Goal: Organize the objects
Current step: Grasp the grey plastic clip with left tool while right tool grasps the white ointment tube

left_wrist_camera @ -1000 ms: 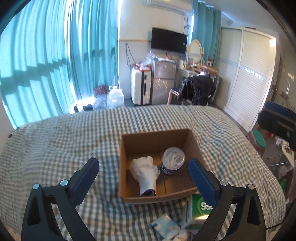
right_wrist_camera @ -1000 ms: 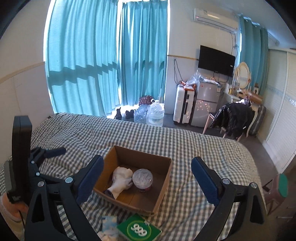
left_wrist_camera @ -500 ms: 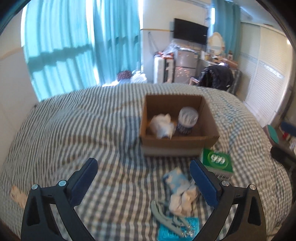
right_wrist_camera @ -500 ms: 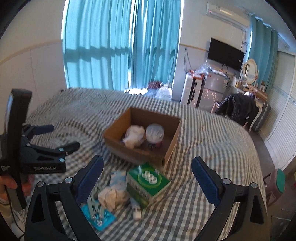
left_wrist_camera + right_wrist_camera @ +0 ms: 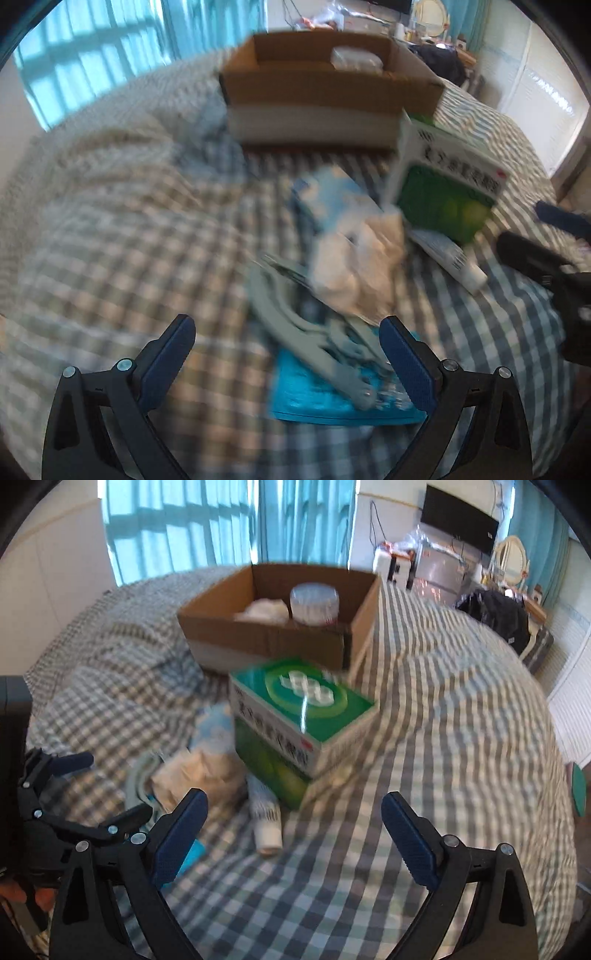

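Note:
A brown cardboard box (image 5: 266, 638) sits on the checked bed (image 5: 443, 701) and holds a white crumpled thing (image 5: 264, 611) and a clear round tub (image 5: 314, 602). In front of it lie a green and white carton (image 5: 299, 716), a white tube (image 5: 264, 823), a cream wad (image 5: 354, 269), a pale blue packet (image 5: 332, 199) and grey plastic pieces (image 5: 306, 339) on a blue card (image 5: 332, 395). My left gripper (image 5: 291, 354) is open, low over the grey pieces. My right gripper (image 5: 291, 834) is open, just above the tube.
The box also shows in the left wrist view (image 5: 317, 88), with the carton (image 5: 447, 184) to its right. The left gripper appears at the left of the right wrist view (image 5: 74, 830). Curtains, a TV and a wardrobe stand beyond the bed.
Both grippers have dropped down and forward toward the loose items in front of the box. The items now fill the views. Both stay open and empty.

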A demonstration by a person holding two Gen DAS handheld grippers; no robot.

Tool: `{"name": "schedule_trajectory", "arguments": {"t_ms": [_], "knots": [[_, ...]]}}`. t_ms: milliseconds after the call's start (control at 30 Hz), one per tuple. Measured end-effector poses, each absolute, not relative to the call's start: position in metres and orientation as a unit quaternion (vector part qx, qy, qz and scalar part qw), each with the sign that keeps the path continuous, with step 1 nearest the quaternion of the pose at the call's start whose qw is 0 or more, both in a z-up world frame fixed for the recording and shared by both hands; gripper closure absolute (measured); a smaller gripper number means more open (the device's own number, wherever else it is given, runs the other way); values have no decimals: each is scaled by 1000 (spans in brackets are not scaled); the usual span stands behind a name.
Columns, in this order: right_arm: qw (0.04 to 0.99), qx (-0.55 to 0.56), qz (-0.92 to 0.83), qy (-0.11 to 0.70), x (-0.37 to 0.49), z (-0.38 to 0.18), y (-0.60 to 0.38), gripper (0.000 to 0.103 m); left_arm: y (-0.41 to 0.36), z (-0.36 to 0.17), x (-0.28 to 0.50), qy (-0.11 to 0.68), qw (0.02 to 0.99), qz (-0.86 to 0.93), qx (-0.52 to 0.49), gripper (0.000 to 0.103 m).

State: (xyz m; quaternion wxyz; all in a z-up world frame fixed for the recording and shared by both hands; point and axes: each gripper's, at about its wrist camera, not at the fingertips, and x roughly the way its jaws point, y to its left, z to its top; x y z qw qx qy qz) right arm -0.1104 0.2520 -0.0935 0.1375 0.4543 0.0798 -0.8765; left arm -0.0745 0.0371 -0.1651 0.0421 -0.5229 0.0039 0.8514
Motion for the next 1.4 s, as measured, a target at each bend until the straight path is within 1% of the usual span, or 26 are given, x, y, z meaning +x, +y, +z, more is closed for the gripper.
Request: {"name": "schedule_trajectory", "arguments": {"t_ms": [67,167,200,233,300,333,400,433,467,533,567,667,700,767,800,833,867,1000,1033,1067,1300,1367,1400], "knots": [[143,465,-871,71,-109,-104,254,15,46,-173,-76,10,48,848,-528,1],[143,461,-872,79,-107,-107,252,15,58,-178,-79,21,67,853,-518,1],[143,461,-872,82,-106,-106,251,15,59,-182,-81,20,67,851,-521,5],[145,461,-871,85,-105,-106,250,15,59,-186,-84,21,63,848,-525,19],[144,464,-870,85,-105,-109,251,15,56,-191,-85,18,61,845,-531,22],[143,465,-870,81,-105,-110,253,15,54,-191,-83,15,67,847,-528,27],[142,467,-869,79,-105,-111,252,15,53,-189,-78,12,77,847,-526,30],[140,468,-869,80,-106,-111,251,15,52,-187,-75,11,81,846,-527,35],[140,469,-868,84,-106,-111,250,15,52,-187,-75,12,83,845,-528,36],[140,470,-867,91,-105,-111,247,17,52,-184,-71,10,94,842,-531,47],[143,472,-865,96,-105,-113,244,20,51,-182,-69,9,96,841,-532,50],[157,482,-856,98,-105,-116,238,27,48,-176,-64,2,106,840,-533,65],[160,486,-854,99,-106,-118,236,29,48,-175,-63,5,103,841,-531,67],[166,499,-845,98,-110,-124,230,38,42,-173,-60,8,97,842,-531,67],[167,505,-841,98,-113,-128,228,40,37,-173,-60,2,97,842,-531,69],[168,512,-837,96,-116,-131,226,45,32,-173,-60,-5,96,842,-531,70],[170,520,-832,92,-120,-135,225,52,27,-174,-62,-11,94,842,-531,70],[166,541,-821,81,-135,-149,219,68,19,-172,-62,-24,95,843,-528,72],[162,543,-820,83,-137,-151,218,75,19,-172,-61,-24,96,844,-527,73],[159,544,-819,87,-136,-152,217,79,18,-172,-61,-24,97,844,-527,73],[156,515,-833,128,-111,-135,210,79,10,-161,-52,-35,91,850,-517,74],[157,499,-843,122,-102,-123,212,79,9,-153,-47,-38,94,854,-510,77],[159,495,-846,117,-97,-118,213,79,8,-150,-46,-39,94,855,-508,81]]}}
